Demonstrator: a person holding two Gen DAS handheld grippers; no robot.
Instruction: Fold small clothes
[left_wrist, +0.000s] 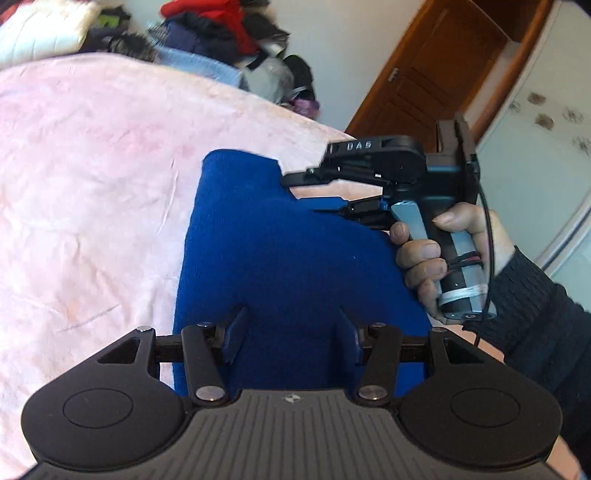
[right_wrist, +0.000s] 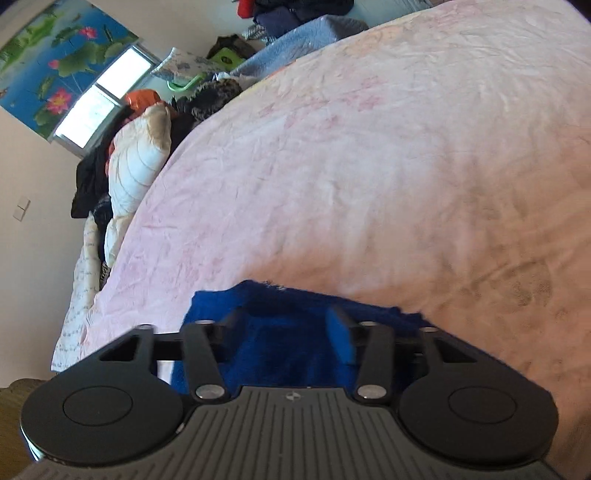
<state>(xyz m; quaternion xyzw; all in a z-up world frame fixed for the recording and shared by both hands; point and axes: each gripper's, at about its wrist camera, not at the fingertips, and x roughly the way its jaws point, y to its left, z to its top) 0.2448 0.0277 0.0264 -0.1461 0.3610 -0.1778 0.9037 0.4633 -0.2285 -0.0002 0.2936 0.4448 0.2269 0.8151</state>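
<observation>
— Lying flat on my bed's pale pink crumpled blanket (left_wrist: 92, 166) is the deep blue knitted garment (left_wrist: 277, 258), right below both tools.

— And your left gripper (left_wrist: 291, 332)?

— Jaws parted above the blue cloth, gripping nothing.

— The right gripper (left_wrist: 314, 192)?

— My right hand (left_wrist: 443, 258) squeezes its handle; the jaws stand narrow over the garment's edge, and I cannot tell if they pinch it.
</observation>
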